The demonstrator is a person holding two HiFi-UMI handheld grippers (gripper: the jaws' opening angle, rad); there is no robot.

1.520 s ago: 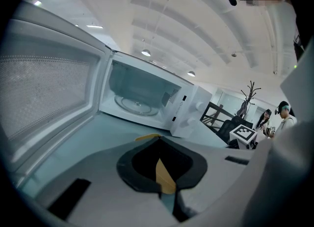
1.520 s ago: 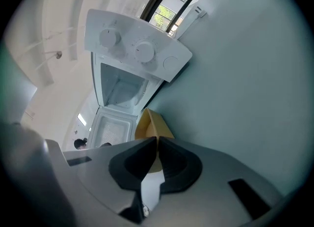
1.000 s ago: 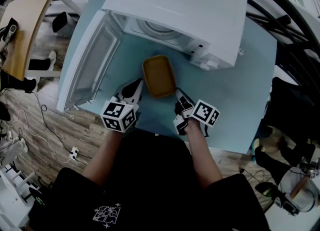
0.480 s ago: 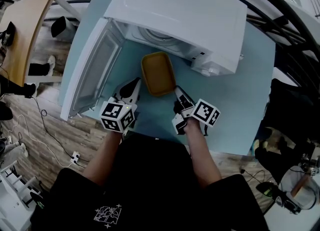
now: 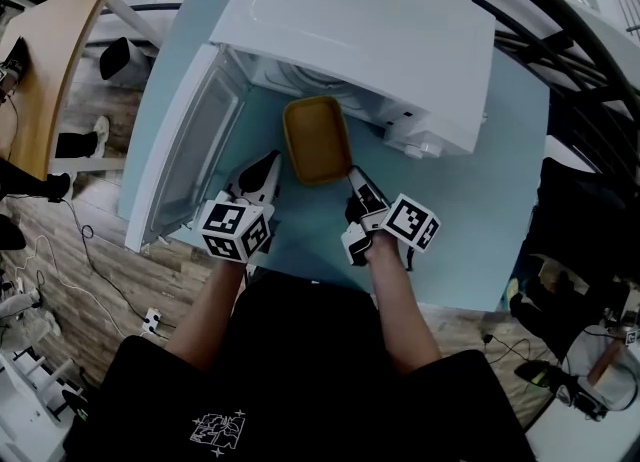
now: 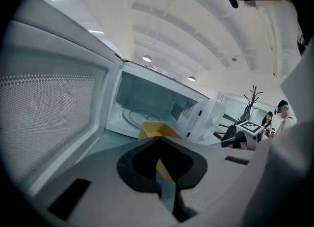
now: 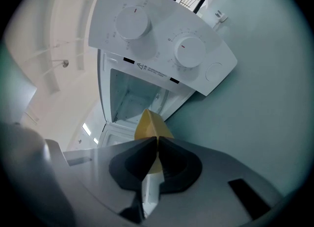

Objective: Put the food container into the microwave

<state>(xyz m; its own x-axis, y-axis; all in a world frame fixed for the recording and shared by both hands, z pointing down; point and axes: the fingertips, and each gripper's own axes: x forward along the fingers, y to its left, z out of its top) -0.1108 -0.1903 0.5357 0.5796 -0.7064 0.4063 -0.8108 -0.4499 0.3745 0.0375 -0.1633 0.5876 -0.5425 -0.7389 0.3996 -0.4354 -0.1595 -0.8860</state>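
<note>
The yellow food container (image 5: 318,140) hangs just in front of the open white microwave (image 5: 370,20), its far end at the cavity mouth. My left gripper (image 5: 268,165) is shut on its near left rim and my right gripper (image 5: 353,180) is shut on its near right corner. In the left gripper view the container (image 6: 156,130) pokes out beyond the shut jaws of the left gripper (image 6: 158,142), with the lit cavity (image 6: 147,105) behind. The right gripper view shows the container (image 7: 149,123) as a yellow wedge above the pinched jaws of the right gripper (image 7: 157,140).
The microwave door (image 5: 195,140) stands swung open to the left, close beside my left gripper. The control panel with two knobs (image 7: 157,44) lies right of the cavity. The pale blue table (image 5: 480,200) ends just behind my hands. A wooden desk (image 5: 50,40) stands far left.
Both grippers have carried the container a little further away from me, toward the microwave opening. Their grip has stayed the same.
</note>
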